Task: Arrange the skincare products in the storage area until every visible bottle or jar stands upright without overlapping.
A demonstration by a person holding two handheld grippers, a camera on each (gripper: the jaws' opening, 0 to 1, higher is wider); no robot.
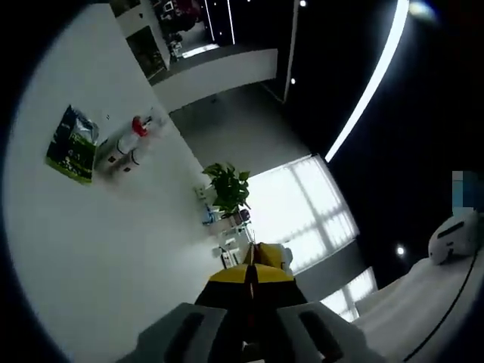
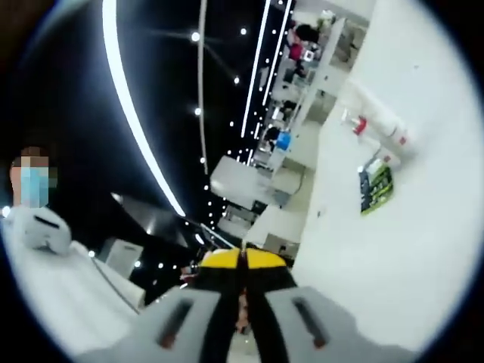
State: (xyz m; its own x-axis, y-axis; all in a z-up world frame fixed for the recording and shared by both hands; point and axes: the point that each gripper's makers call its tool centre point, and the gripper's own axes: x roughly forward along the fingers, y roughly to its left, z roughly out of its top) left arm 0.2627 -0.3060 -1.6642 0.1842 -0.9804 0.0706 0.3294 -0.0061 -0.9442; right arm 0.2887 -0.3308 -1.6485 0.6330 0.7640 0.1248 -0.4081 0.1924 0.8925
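Smooth white worktop (image 1: pixel 106 249), strongly tilted in both views. Near its far end, glossy green packet (image 1: pixel 72 144) lying flat; just beside it, slim white bottles (image 1: pixel 125 150), one red-capped. Left gripper (image 1: pixel 252 281) and right gripper (image 2: pixel 242 281): yellow-tipped jaws clenched together, grasping nothing, well apart from packet.

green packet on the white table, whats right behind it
Behind the green packet lie white bottles, one with a red cap, on the white table. The packet covers their near ends.
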